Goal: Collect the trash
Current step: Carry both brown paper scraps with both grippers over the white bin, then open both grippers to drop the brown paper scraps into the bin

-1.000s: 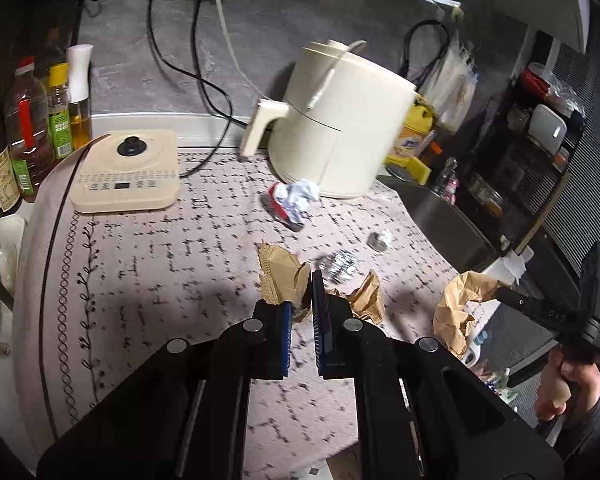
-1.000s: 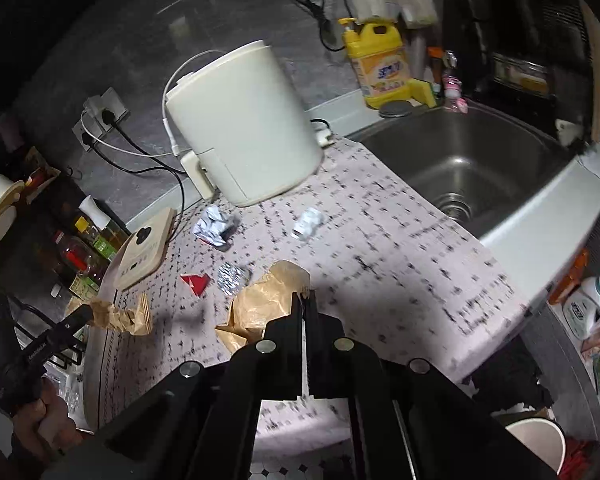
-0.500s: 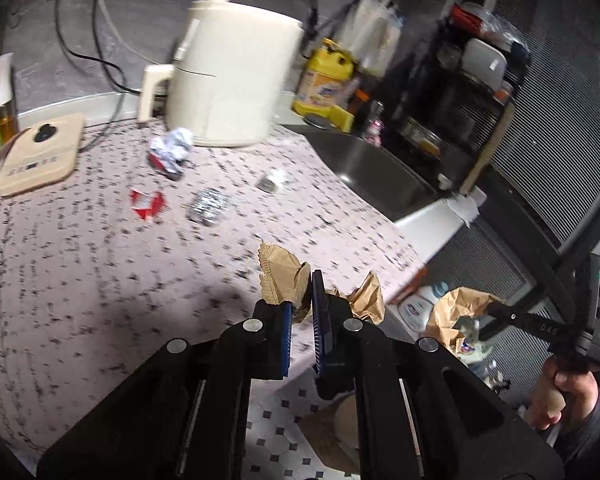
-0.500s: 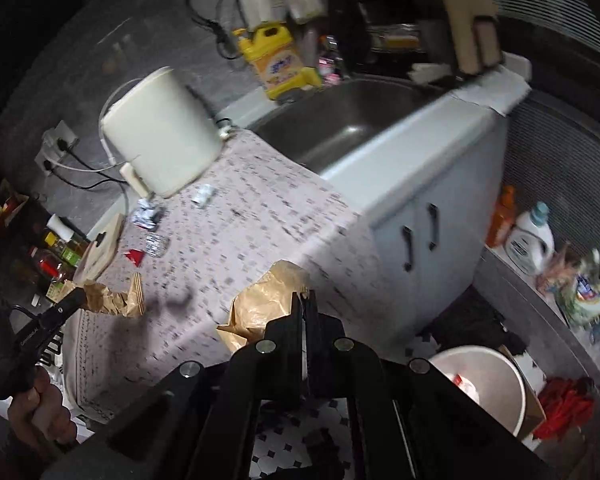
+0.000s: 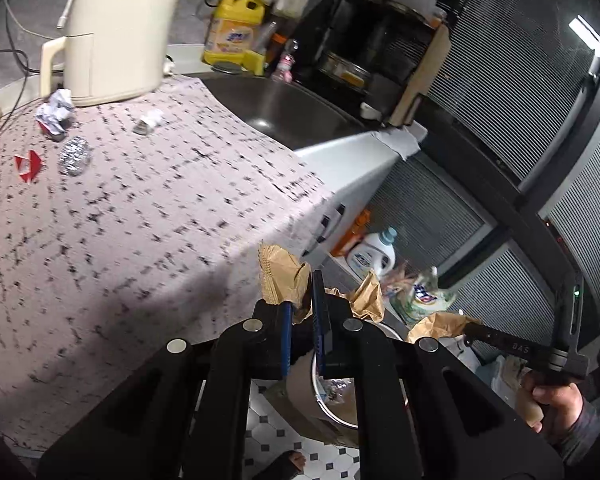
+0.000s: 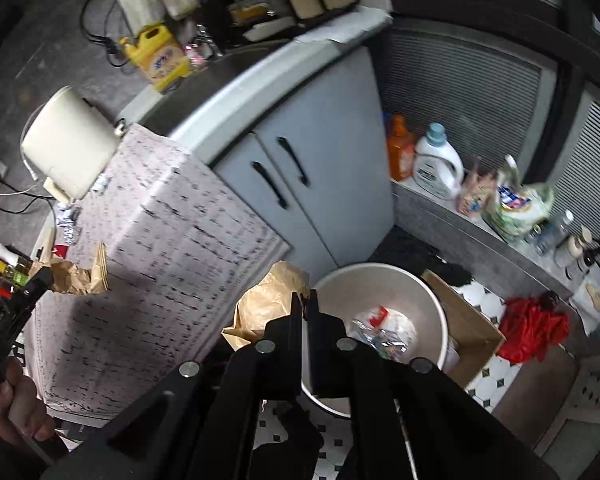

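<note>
My left gripper [image 5: 302,292] is shut on a crumpled brown paper piece [image 5: 284,276], held off the counter's edge above the white trash bin [image 5: 332,396]. My right gripper [image 6: 306,300] is shut on another crumpled brown paper [image 6: 264,300], just left of the bin's rim [image 6: 380,270]; the bin holds wrappers. The left gripper's paper also shows in the right wrist view [image 6: 76,276], over the counter. On the patterned counter [image 5: 120,220] lie a foil ball [image 5: 74,156], a red scrap [image 5: 28,164], a white-red wrapper [image 5: 56,114] and a small white wad [image 5: 148,122].
A cream air fryer [image 5: 116,32] stands at the counter's back, a sink [image 5: 284,108] and yellow detergent jug [image 5: 236,32] to its right. A cardboard box [image 6: 468,320] sits beside the bin. Bottles [image 6: 436,160] and bags stand on a low ledge. Cabinet doors [image 6: 300,176] face the bin.
Both grippers have swung right and off the counter with their brown papers, from above the counter to over the floor beside the trash bin.
</note>
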### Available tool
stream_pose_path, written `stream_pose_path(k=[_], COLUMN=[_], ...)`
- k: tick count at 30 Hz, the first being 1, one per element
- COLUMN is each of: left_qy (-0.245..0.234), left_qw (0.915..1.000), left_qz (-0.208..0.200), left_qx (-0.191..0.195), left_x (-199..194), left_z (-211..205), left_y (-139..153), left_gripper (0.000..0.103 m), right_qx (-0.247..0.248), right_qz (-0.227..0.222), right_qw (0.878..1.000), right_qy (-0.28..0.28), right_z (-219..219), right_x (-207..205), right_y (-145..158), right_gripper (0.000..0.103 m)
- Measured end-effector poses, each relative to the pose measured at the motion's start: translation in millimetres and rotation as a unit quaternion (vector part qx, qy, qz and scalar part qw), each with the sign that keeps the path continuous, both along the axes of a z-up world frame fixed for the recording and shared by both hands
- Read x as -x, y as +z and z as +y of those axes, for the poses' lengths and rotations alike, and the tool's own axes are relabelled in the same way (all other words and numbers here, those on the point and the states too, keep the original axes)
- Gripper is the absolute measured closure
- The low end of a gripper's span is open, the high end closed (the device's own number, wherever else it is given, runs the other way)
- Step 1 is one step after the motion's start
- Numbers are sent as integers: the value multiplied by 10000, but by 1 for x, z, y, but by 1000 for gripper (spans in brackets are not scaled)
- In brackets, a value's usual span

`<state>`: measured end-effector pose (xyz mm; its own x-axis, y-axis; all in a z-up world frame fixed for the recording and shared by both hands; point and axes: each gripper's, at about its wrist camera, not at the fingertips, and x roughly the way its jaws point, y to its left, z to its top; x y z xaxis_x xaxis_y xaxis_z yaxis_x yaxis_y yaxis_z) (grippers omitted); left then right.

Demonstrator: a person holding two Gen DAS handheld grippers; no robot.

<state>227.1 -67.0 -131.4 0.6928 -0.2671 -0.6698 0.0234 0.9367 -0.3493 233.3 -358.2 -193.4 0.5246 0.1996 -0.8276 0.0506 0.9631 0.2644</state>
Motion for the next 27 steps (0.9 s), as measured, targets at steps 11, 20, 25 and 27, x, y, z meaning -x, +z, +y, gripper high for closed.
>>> stream_pose_path(k=[11,20,25,27], left_qy=[-437,-841,-1154,-1276], left_qw=[9989,9958,9921,9904], left_qz=[189,328,418,419], left_qx=[42,140,277,321], left_x=[1,-8,-15,-17], left_z=[-67,-111,-137,-146], left_y=[-16,-27,-35,-35], left_gripper=[94,93,93,93], right_qx=[27,45,112,138], right_qz=[189,50,-11,-39], right_qw=[9989,9981,9972,9967], right_qy=[-439,-620,-744,-799], right_z=[-60,-88,-99,-103], right_x=[25,41,53,57], right_y=[-17,-4,6,9], right_gripper=[59,57,57,56])
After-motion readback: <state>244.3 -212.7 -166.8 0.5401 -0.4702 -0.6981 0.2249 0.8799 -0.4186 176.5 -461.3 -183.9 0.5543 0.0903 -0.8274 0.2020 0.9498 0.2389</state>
